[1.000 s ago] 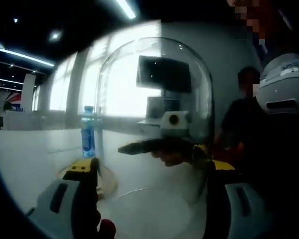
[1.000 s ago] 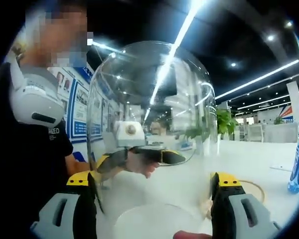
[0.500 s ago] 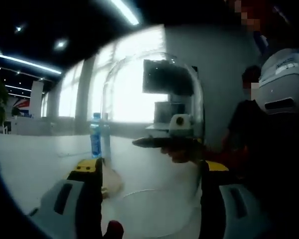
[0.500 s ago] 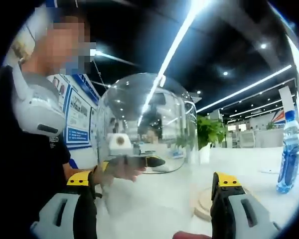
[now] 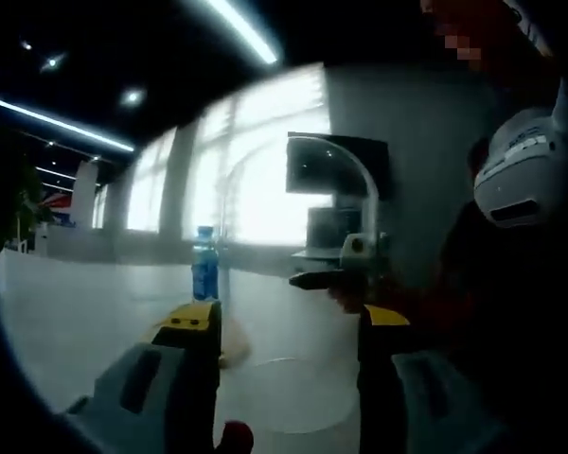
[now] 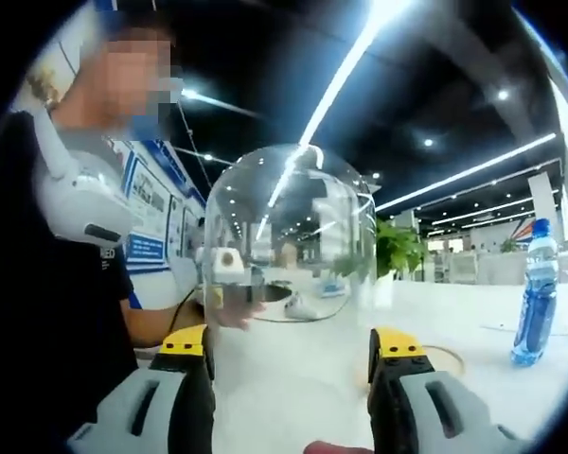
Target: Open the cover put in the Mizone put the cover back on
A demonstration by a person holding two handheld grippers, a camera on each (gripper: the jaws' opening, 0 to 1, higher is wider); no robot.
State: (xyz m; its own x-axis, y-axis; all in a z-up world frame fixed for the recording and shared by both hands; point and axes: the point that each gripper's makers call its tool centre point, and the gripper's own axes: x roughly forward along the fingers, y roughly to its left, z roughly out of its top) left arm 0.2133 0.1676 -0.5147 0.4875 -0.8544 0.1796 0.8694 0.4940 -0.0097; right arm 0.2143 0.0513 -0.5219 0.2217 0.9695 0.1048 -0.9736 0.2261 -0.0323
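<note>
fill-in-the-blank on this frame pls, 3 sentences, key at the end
1. Both grippers hold the clear glass ____ between their jaws.
2. The blue Mizone bottle stands ____ on the white table.
3. The bottle's cap is ____ in colour.

Missing words: dome; upright; blue

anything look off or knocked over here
Nothing stands out. The clear dome cover is upright between both grippers' fingers, and the blue Mizone bottle stands upright on the white table, cap on, beside the round wooden base. No spill or damage visible.
</note>
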